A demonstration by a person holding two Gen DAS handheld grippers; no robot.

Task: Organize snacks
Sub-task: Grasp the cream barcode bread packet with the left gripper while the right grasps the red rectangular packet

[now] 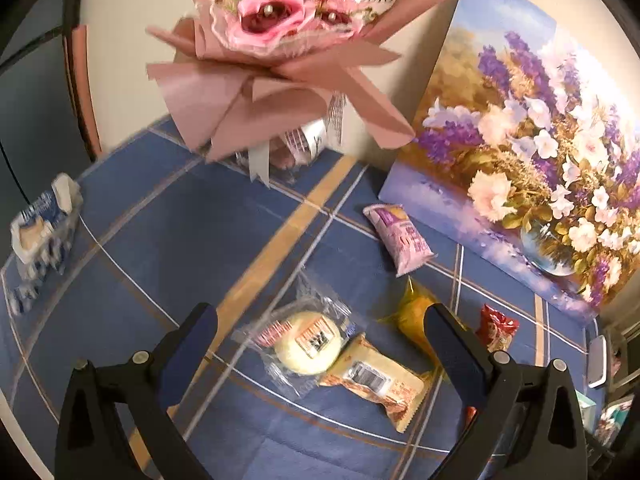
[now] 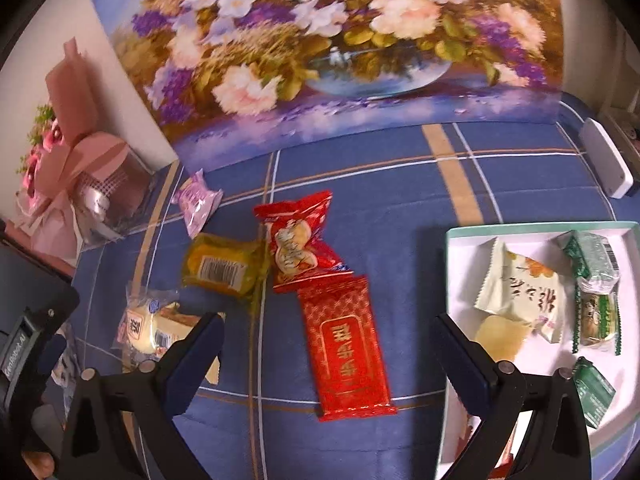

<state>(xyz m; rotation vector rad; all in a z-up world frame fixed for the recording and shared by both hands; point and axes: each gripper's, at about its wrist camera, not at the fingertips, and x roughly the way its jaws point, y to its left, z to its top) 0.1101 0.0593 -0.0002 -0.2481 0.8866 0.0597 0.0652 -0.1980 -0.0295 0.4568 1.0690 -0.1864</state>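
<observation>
The long red foil-wrapped snack bar with gold lettering (image 2: pixel 347 344) lies flat on the blue plaid-clothed bench (image 2: pixel 400 200), directly between the spread fingers of the right gripper (image 2: pixel 328 344), which hold nothing. It looks light and fairly stiff, with slippery foil, so a pinch across its narrow width near the middle seems safest. The white shallow tray with a teal rim (image 2: pixel 460 264), already holding green and cream packets, sits at three o'clock from the bar. The left gripper (image 1: pixel 320 336) also stands open and empty, with a round pale cake in a clear crinkly wrapper (image 1: pixel 306 340) between its fingers; it is probably soft and crushable, though blur obscures it.
</observation>
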